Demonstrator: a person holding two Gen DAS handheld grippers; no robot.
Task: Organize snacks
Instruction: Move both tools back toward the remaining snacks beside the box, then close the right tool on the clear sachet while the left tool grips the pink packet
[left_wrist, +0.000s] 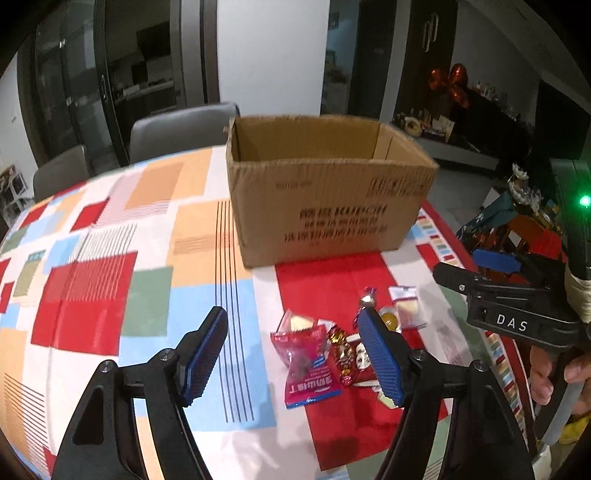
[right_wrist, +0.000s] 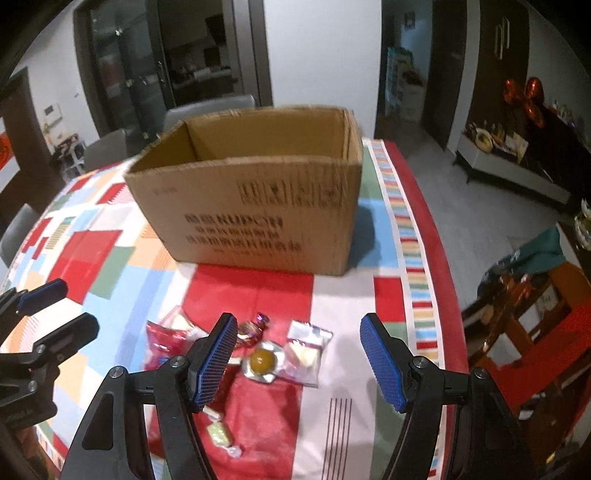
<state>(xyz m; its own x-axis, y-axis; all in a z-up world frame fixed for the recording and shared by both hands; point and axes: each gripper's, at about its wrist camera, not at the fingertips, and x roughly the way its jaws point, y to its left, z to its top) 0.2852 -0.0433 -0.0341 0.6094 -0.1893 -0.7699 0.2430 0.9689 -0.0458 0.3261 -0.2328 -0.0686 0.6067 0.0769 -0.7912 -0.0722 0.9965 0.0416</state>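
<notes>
An open cardboard box stands upright on the patchwork tablecloth, and what shows of its inside is bare. In front of it lies a small heap of snacks: a pink packet, a gold-red wrapped candy, a round yellow sweet in clear wrap, a clear packet with pale pieces and a pale green candy. My left gripper hangs open above the pink packet. My right gripper hangs open over the yellow sweet and clear packet. Nothing is held.
The table drops off at the right edge, with a wooden chair and cluttered floor beyond. Grey chairs stand behind the table. A hand holds the right gripper's handle in the left wrist view.
</notes>
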